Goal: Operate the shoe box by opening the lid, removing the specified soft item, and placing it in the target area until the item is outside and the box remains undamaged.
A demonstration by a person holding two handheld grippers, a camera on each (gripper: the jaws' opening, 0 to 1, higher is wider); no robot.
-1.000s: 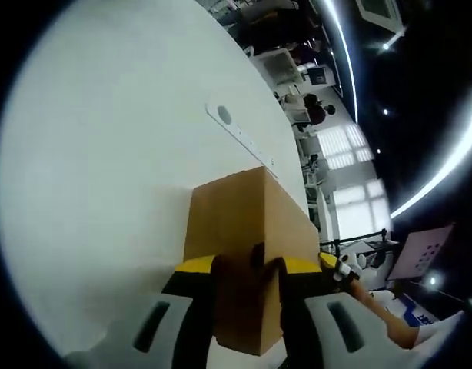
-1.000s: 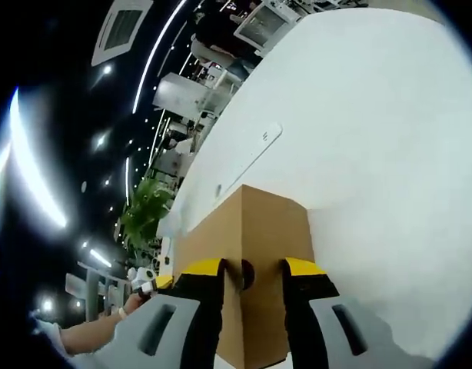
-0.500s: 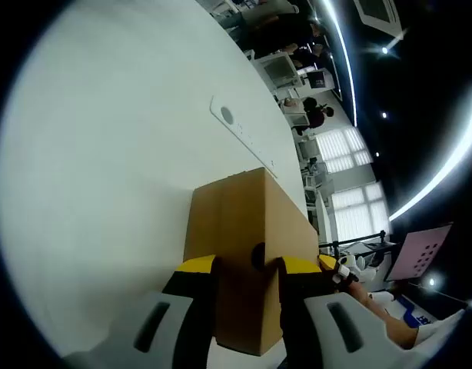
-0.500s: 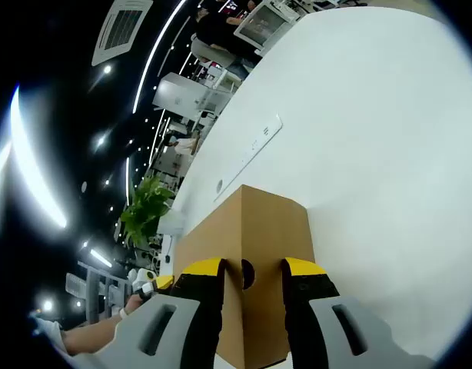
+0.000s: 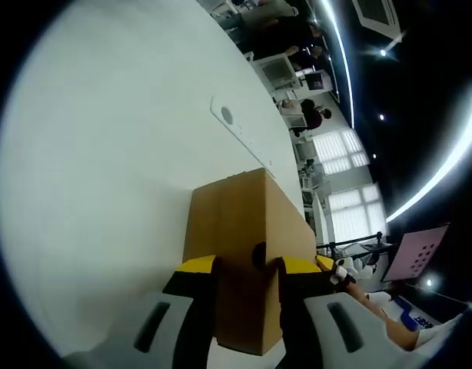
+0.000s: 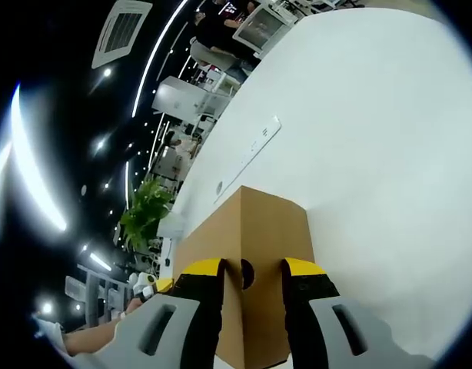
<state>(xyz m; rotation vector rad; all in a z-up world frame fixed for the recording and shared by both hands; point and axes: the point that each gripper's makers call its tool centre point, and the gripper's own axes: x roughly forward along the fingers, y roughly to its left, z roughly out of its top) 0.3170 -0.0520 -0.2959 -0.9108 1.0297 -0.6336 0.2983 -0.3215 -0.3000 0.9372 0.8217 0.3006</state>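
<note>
While the brown cardboard shoe box (image 5: 247,231) stands on the white surface (image 5: 105,169) with its lid closed, both tongs grip it at opposite ends. In the left gripper view, the left tongs (image 5: 247,265) rise from the bottom edge, their yellow-tipped jaws clamped on the box end on either side of a dark round finger hole. The opposite tongs and a person's forearm (image 5: 378,315) appear at the lower right. In the right gripper view, the right tongs (image 6: 251,269) clamp the other end likewise, straddling its finger hole. A long white strip (image 6: 247,157) lies flat on the surface beyond the box.
</note>
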